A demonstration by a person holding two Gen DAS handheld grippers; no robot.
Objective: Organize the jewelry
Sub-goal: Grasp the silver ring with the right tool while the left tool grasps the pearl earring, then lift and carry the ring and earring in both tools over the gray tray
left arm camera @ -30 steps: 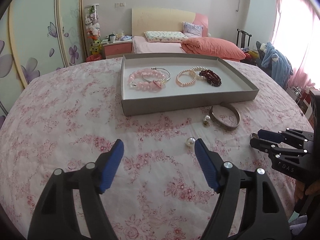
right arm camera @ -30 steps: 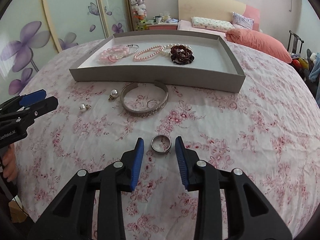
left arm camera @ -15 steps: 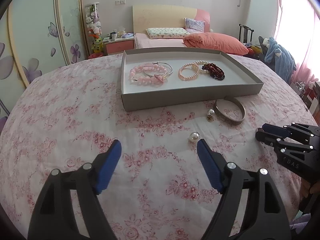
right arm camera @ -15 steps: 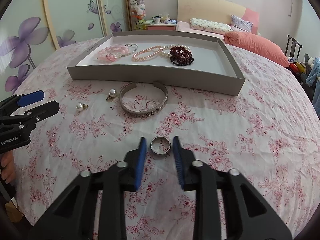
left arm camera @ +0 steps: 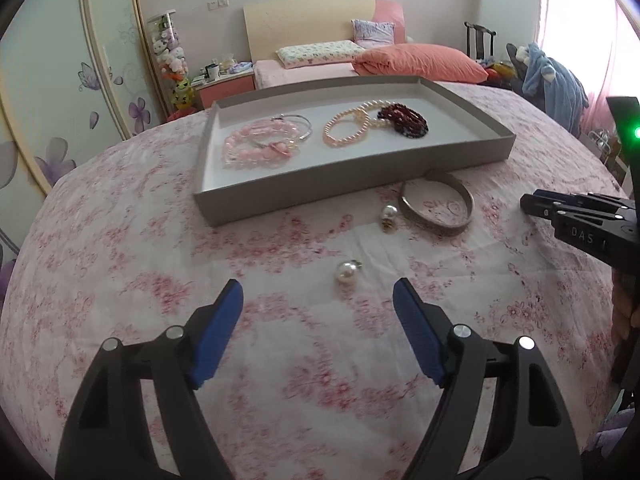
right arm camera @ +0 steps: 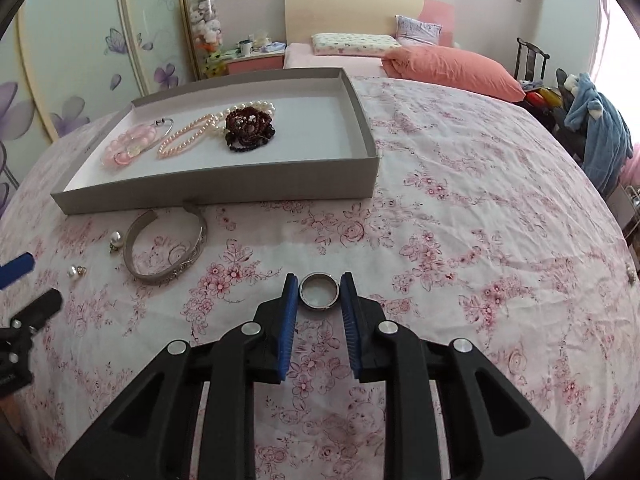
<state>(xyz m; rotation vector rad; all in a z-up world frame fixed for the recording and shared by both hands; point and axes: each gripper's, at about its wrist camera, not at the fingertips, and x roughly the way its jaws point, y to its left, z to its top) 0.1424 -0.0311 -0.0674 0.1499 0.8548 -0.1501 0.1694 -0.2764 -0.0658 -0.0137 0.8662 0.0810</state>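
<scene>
My right gripper (right arm camera: 319, 294) is shut on a silver ring (right arm camera: 319, 295), held just above the floral cloth. My left gripper (left arm camera: 318, 294) is open and empty, just short of a pearl earring (left arm camera: 346, 272). A second pearl earring (left arm camera: 389, 216) and a silver bangle (left arm camera: 438, 208) lie in front of the grey tray (left arm camera: 352, 184). The tray holds a pink bead bracelet (left arm camera: 256, 150), a pearl bracelet (left arm camera: 348, 128) and a dark red bead bracelet (left arm camera: 404, 120). In the right wrist view the tray (right arm camera: 224, 184), bangle (right arm camera: 168, 248) and both earrings (right arm camera: 76, 271) lie to the left.
The round table with a pink floral cloth (right arm camera: 460, 240) falls away at its edges. A bed with pink bedding (left arm camera: 416, 62) and a wardrobe (left arm camera: 60, 80) stand behind. The left gripper's tips (right arm camera: 24, 280) show at the right wrist view's left edge.
My right gripper's jaws closed in on the ring, then lifted and swung it to the right. My left gripper eased forward toward the near pearl earring, still open.
</scene>
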